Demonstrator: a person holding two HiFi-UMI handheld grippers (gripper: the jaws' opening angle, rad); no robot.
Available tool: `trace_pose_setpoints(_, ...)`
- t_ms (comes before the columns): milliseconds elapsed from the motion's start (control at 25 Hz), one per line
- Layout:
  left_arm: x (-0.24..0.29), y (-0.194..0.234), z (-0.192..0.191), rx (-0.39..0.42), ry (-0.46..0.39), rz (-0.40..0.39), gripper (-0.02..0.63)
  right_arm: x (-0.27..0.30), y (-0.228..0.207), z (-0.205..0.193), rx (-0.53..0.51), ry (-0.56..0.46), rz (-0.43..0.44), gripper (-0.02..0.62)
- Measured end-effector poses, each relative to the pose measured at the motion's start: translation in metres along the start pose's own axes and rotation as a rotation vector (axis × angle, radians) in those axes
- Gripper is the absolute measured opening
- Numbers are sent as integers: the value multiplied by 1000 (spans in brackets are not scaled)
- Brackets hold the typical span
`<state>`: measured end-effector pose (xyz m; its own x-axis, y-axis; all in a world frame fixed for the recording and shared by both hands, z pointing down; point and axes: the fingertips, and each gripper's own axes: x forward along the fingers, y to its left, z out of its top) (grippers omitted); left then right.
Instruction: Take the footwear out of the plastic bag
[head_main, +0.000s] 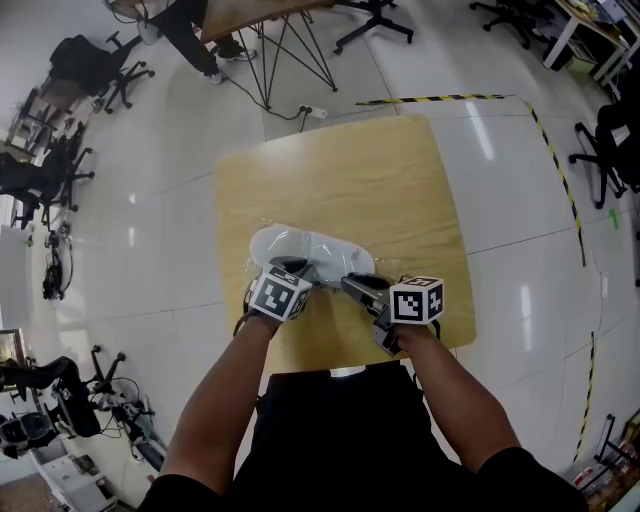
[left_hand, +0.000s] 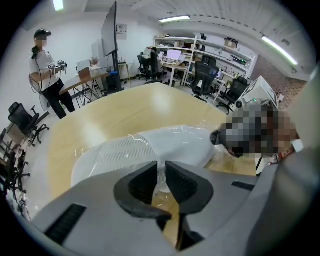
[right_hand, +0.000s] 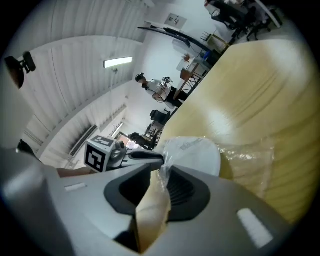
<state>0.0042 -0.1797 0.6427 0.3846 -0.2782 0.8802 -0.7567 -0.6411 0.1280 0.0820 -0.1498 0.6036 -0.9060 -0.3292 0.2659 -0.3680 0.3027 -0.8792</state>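
On the left, the left gripper (head_main: 296, 268) points steeply down at the near end of the clear plastic bag (right_hand: 250, 156). Its dark, ridged pads are drawn almost together, and a thin, crinkled fold of the film is pinched between them. Its black-and-white marker cube (head_main: 278, 295) sits just behind.

In the middle, the white slipper (head_main: 310, 248) lies flat inside the bag on the pale wooden table (head_main: 400, 180), a squarish top with rounded corners. The slipper is a long, rounded oval. One part is finely ribbed and the rest is smooth and matte, with glossy, wrinkled film lying over it.

On the right, the right gripper (head_main: 350, 283) lies nearly level and reaches in from the side. Its ridged pads are closed on a bunched twist of the same film, just beside the slipper's rounded end.
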Motion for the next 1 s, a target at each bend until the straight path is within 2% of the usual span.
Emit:
trace_pose_setpoints(40, -1, 0, -1, 2, 2, -5, 58, -2, -1, -3, 4, -10, -18, 68)
trace_pose_setpoints(200, -2, 0, -3, 14, 6, -33, 55, -10, -6, -23, 10, 5, -71, 38)
trace_pose_setpoints(440, -1, -1, 0, 29, 0, -63, 55, -41, -13, -50, -6, 32, -163, 29)
trace_pose_setpoints(600, -1, -1, 0, 36, -17, -65, 54, -70, -15, -58, 11, -32, -196, 24)
trace_pose_setpoints(640, -2, -1, 0, 35, -25, -63, 54, -73, -10, -54, 26, -69, -174, 46)
trace_pose_setpoints(760, -3, 2, 1, 36, -47, -60, 51, -62, 2, -39, 112, -169, -103, 231)
trace_pose_setpoints(800, -4, 2, 0, 39, -51, -56, 52, -54, 1, -36, 140, -183, -113, 253)
trace_pose_setpoints(920, -11, -4, 8, 80, -71, -35, 52, -33, -8, -23, 186, -207, -219, 272)
trace_pose_setpoints(1000, -12, -11, 13, 132, -82, -34, 51, -24, -14, -15, 155, -207, -332, 279)
